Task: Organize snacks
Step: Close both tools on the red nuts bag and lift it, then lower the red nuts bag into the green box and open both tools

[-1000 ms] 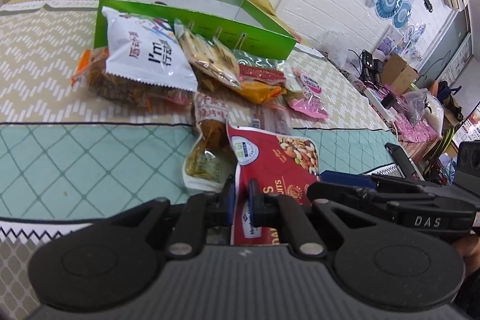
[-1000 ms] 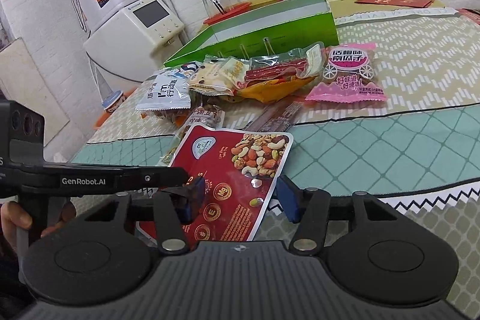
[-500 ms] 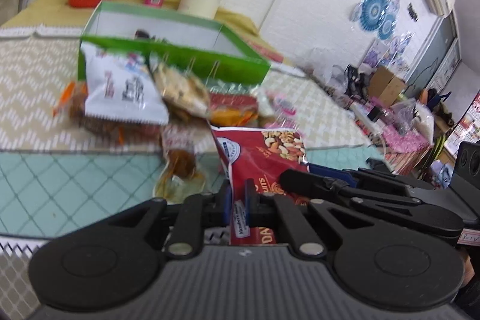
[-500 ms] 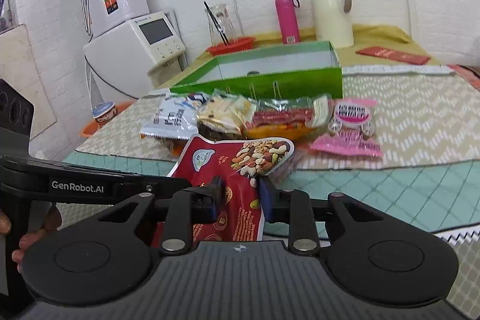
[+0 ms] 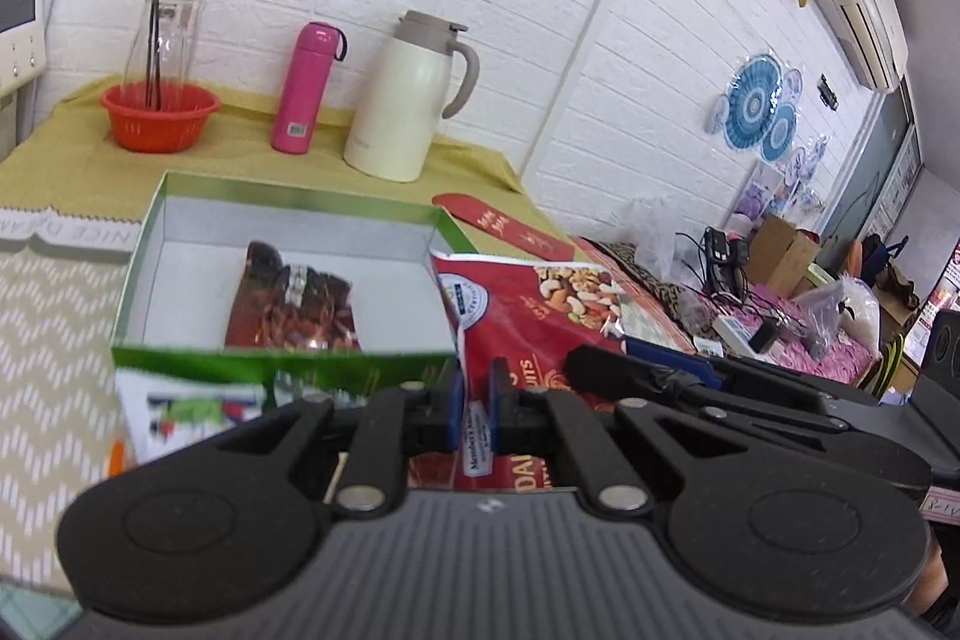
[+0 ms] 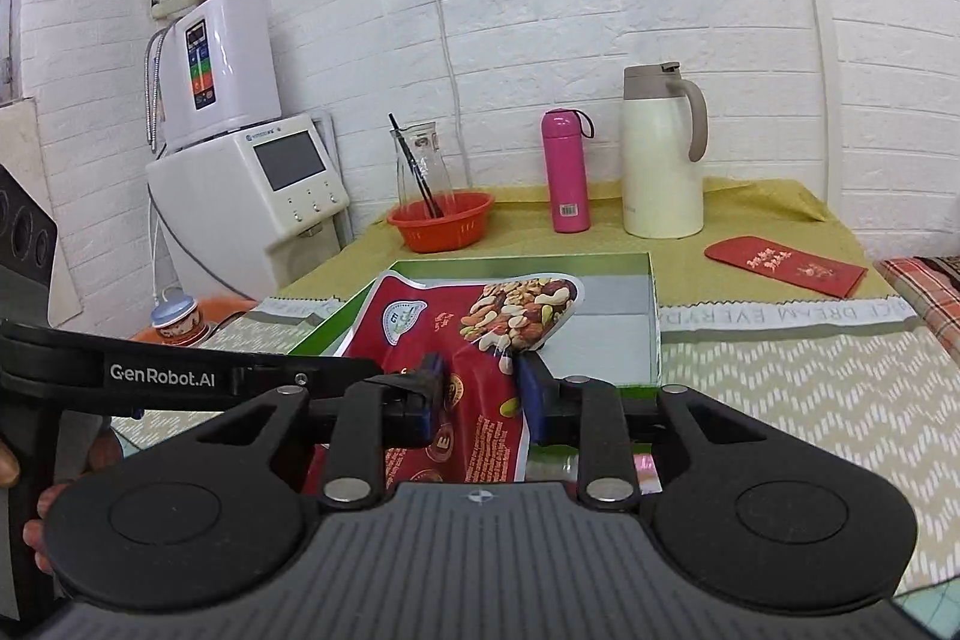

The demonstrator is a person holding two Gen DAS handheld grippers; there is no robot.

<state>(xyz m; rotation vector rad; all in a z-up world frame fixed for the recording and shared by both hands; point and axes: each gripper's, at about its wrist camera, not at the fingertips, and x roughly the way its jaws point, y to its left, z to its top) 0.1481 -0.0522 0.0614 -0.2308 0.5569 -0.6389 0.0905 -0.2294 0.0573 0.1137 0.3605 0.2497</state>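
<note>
A red bag of mixed nuts (image 5: 540, 304) hangs in the air, held from both sides. My left gripper (image 5: 476, 400) is shut on its lower edge. My right gripper (image 6: 480, 388) is shut on the bag (image 6: 480, 316) too, its pads pressing the crumpled middle. The bag hovers at the near edge of the open green box (image 5: 138, 280), over its right part. A dark red packet (image 5: 288, 304) lies inside the box. In the right wrist view the bag covers much of the box (image 6: 654, 316).
Behind the box stand an orange basket (image 5: 159, 115), a pink bottle (image 5: 306, 88) and a cream jug (image 5: 402, 100). A red envelope (image 6: 786, 265) lies at the back right. Other snack packets (image 5: 180, 400) lie below the box's front wall. A white water machine (image 6: 258, 184) stands at the left.
The right gripper has closed on the nut bag. Both grippers have risen with it off the table and moved toward the green box, whose inside now shows.
</note>
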